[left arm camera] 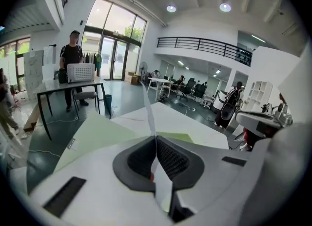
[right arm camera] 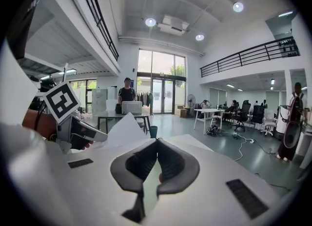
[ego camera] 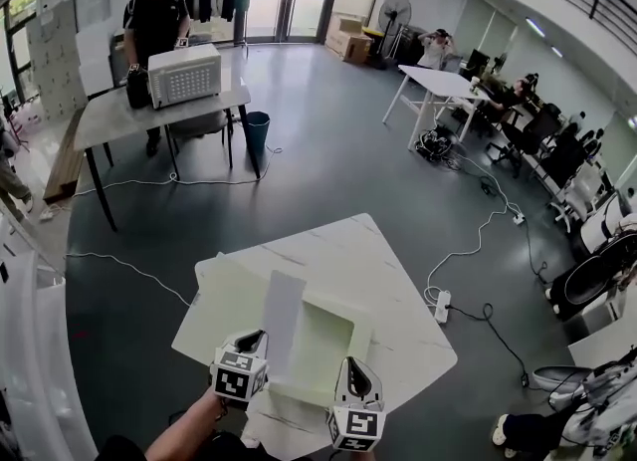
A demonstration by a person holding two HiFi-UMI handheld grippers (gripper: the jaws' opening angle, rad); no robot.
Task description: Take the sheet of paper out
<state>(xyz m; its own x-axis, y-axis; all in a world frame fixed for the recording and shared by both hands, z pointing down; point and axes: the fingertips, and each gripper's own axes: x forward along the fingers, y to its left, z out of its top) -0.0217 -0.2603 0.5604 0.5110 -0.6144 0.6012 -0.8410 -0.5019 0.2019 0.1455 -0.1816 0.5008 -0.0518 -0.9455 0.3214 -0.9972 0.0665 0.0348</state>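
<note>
A white sheet of paper (ego camera: 282,320) stands up out of a pale green folder (ego camera: 234,295) that lies on the white table (ego camera: 383,270). My left gripper (ego camera: 257,338) is shut on the sheet's lower edge. In the left gripper view the sheet (left arm camera: 150,115) rises edge-on from the closed jaws of the left gripper (left arm camera: 155,139), above the folder (left arm camera: 92,132). My right gripper (ego camera: 353,364) is at the folder's near right edge. In the right gripper view the right gripper (right arm camera: 157,144) is shut with a pale green strip of the folder (right arm camera: 148,195) between its pads. The sheet (right arm camera: 124,127) shows to its left.
A grey table with a white box (ego camera: 184,73) stands at the far left, with a person behind it and a blue bin (ego camera: 258,132) beside it. Cables and a power strip (ego camera: 443,302) lie on the floor to the right. Desks and seated people fill the far right.
</note>
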